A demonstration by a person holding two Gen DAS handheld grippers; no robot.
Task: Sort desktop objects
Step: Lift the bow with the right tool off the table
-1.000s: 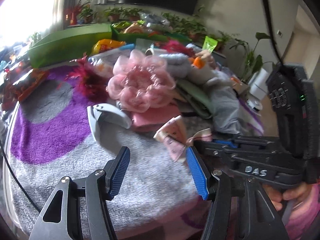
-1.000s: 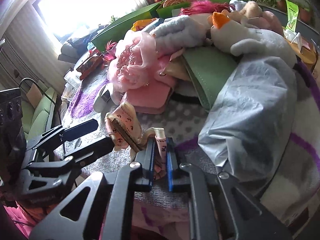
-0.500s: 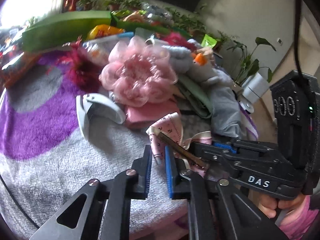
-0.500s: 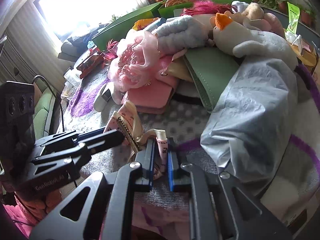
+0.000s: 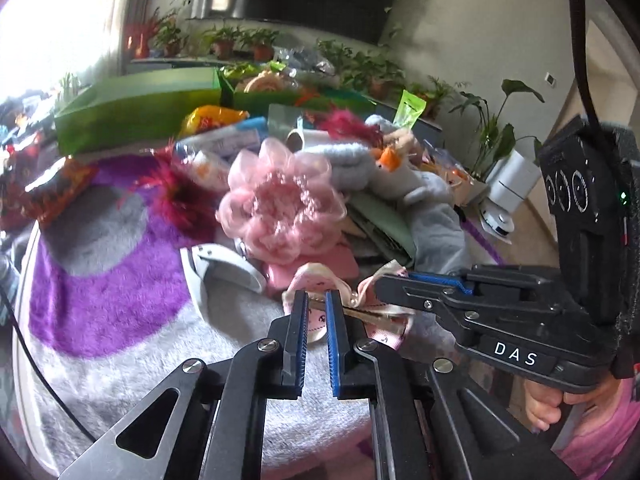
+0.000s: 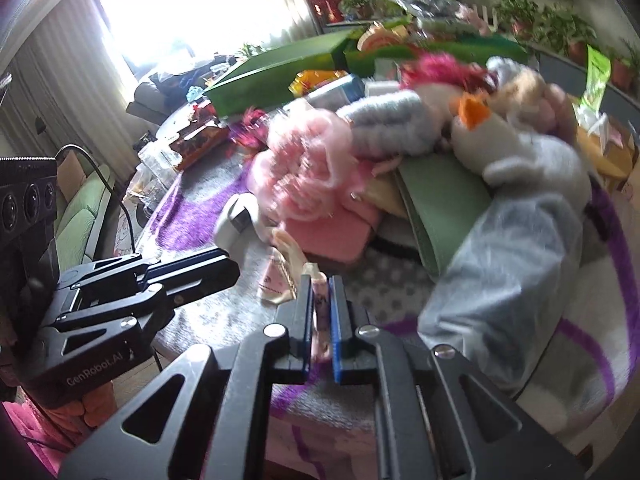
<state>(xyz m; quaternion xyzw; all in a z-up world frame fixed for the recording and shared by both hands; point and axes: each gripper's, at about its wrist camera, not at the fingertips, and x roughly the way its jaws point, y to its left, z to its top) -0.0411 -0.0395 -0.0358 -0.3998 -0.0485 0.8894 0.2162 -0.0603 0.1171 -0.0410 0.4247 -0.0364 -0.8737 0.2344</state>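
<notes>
A pink ribbon bow [image 5: 320, 272] with a thin metal clip hangs just above the fluffy grey-and-purple cover [image 5: 100, 300], held from both sides. My left gripper [image 5: 316, 296] is shut on the clip and the bow's left loop. From the right, my right gripper [image 5: 390, 286] grips the ribbon's other end. In the right wrist view the bow [image 6: 280, 276] stretches leftward from my right gripper [image 6: 320, 284], whose jaws are closing tight on the ribbon tail. The left gripper [image 6: 228, 264] reaches in from the left. A hand holds each handle.
Behind the bow lie a pink fabric flower [image 5: 280, 208], a pink pouch [image 6: 332, 236], a white curved object [image 5: 224, 268], a green wallet [image 6: 444, 200], a grey cloth [image 6: 512, 256] and a plush toy [image 6: 480, 136]. A long green box [image 5: 136, 108] stands at the back.
My left gripper went from wide open to shut on the bow's clip. Both grippers have risen a little with the bow stretched between them.
</notes>
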